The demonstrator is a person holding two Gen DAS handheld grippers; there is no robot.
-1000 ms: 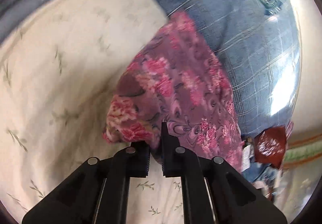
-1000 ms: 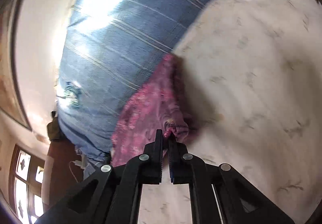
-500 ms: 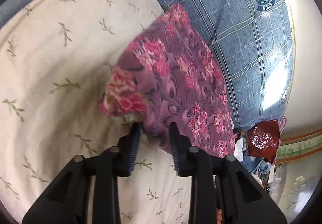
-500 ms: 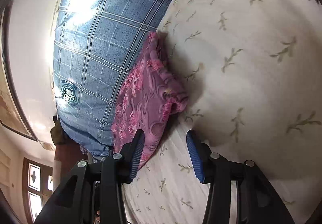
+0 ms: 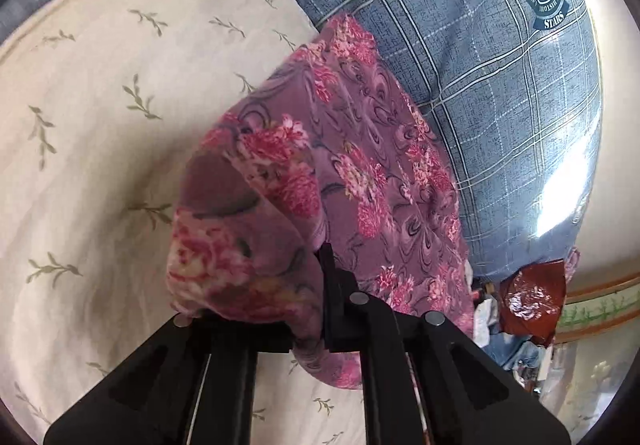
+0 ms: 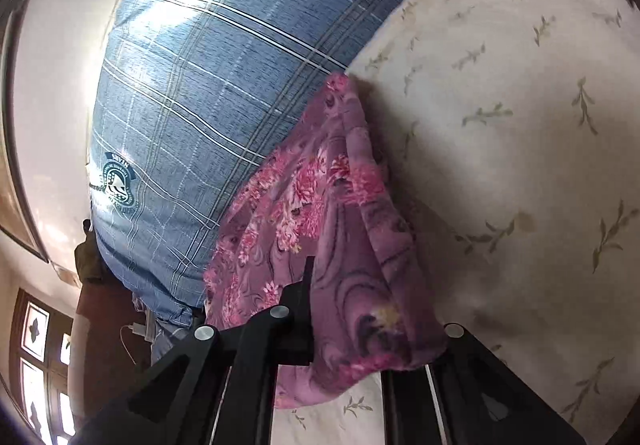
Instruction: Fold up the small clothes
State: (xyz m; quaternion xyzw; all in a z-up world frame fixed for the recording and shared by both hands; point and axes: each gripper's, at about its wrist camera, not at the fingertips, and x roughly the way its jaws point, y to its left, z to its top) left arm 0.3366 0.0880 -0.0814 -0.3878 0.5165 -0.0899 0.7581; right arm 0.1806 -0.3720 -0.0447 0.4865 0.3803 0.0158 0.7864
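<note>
A purple garment with pink flowers (image 5: 360, 165) lies folded on the cream leaf-print bed sheet (image 5: 100, 125), its far edge against a blue plaid pillow (image 5: 480, 65). My left gripper (image 5: 310, 265) is closing its jaws on the garment's near corner. The cloth sits between them and drapes over the left finger. In the right wrist view the same garment (image 6: 312, 197) bunches over my right gripper (image 6: 326, 277), whose jaws are closing with cloth pinched between them. Only its left finger (image 6: 306, 285) shows.
The blue plaid pillow (image 6: 200, 65) runs along the wall side of the bed. A shiny red bag (image 5: 532, 301) and clutter lie beyond the mattress edge. A window (image 6: 36, 365) is low at the left. The cream sheet (image 6: 520, 125) spreads wide on the other side.
Half a second ago both grippers stood open at the garment's near edge. Both have since moved in and closed on it, and the cloth now bunches over their fingers.
</note>
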